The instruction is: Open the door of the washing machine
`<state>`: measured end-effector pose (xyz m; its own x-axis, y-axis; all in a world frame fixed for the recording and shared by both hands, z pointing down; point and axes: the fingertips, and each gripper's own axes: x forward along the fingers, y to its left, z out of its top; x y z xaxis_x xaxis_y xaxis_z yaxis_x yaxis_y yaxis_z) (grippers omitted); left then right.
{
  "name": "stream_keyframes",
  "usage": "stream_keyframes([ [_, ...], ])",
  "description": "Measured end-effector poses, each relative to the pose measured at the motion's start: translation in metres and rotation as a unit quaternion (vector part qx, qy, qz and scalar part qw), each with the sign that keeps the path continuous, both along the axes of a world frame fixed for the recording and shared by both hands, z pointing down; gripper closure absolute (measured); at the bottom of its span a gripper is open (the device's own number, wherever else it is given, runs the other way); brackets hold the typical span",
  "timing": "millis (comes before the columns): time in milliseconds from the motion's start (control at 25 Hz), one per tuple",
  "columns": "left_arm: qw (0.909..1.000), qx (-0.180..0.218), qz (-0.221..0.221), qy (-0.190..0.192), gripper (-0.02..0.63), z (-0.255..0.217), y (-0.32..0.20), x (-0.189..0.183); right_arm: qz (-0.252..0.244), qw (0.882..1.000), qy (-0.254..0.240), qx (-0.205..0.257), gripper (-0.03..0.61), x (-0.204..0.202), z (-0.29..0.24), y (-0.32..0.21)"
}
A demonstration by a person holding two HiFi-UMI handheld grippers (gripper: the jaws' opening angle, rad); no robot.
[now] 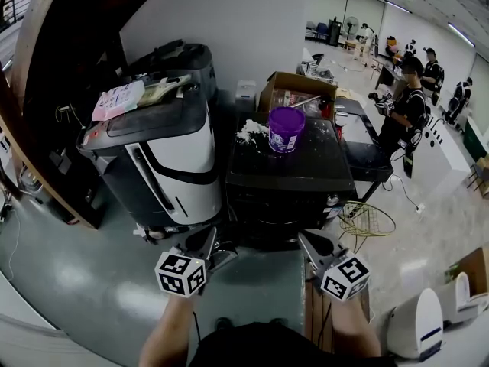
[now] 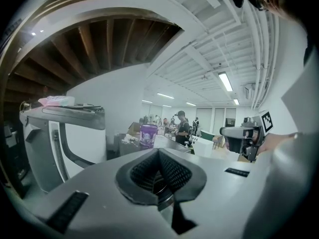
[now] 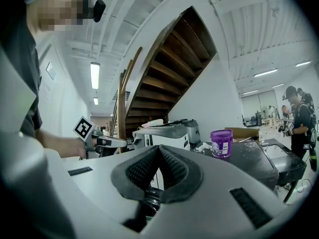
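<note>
The black washing machine [image 1: 289, 176] stands straight ahead, its dark front [image 1: 279, 211] facing me; the door itself is hard to make out from this steep angle. A purple bucket [image 1: 286, 128] sits on its dusty top. My left gripper [image 1: 213, 237] hovers shut and empty just before the machine's lower left front. My right gripper [image 1: 305, 240] is shut and empty near the lower right front. In the left gripper view the pads [image 2: 158, 152] meet with nothing between them. The right gripper view shows its pads [image 3: 159, 149] pressed together too, with the machine's top [image 3: 251, 159] beyond.
A white and grey appliance [image 1: 164, 163] stands close on the left with papers [image 1: 118, 99] on it. A cardboard box [image 1: 294, 90] sits behind the machine. A wire basket [image 1: 367, 220] lies on the floor at right. Several people [image 1: 409, 102] stand at the far right.
</note>
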<state>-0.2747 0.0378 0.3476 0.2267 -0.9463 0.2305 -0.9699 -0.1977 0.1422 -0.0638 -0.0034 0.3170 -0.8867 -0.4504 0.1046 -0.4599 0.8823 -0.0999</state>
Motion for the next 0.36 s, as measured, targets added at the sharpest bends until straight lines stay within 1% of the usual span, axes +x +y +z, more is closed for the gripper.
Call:
stream_keyframes([
  [360, 1.0, -0.005, 0.004, -0.002, 0.597, 0.002, -0.006, 0.017, 0.007, 1.0, 0.001, 0.0, 0.565, 0.017, 0.001, -0.004],
])
